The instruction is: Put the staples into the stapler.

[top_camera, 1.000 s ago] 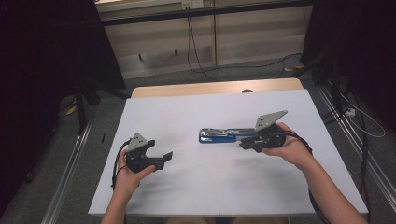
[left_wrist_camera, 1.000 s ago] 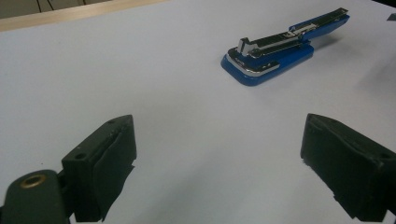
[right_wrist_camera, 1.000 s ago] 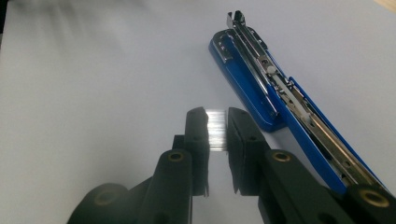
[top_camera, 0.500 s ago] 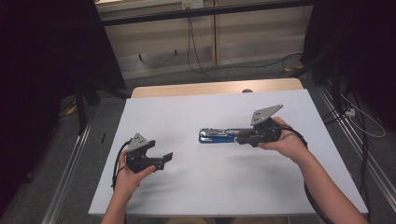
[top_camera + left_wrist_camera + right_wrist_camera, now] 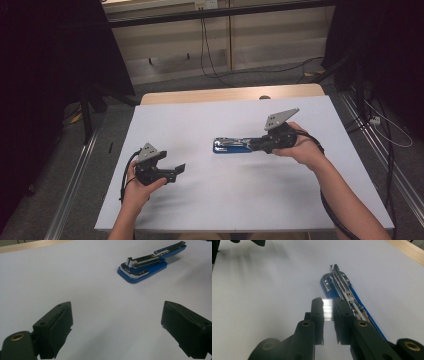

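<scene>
Right gripper view, right gripper point(image 5: 328, 308) pinching staple strip point(image 5: 327, 309), left gripper point(image 5: 117, 322) wide

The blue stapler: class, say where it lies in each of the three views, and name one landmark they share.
High view: blue stapler at table centre.
Left gripper view: upper right.
Right gripper view: centre right, beyond the gripper's jaws.
Shared landmark: the white tabletop.

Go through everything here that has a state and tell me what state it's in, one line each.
Stapler: open, top arm lifted off the blue base, metal staple channel exposed, lying flat on the table.
Strip of staples: pinched between the right claw's pads, just above the rear of the stapler.
Right claw: shut on the strip of staples.
Left claw: open, nothing between its pads, low over the white table.
</scene>
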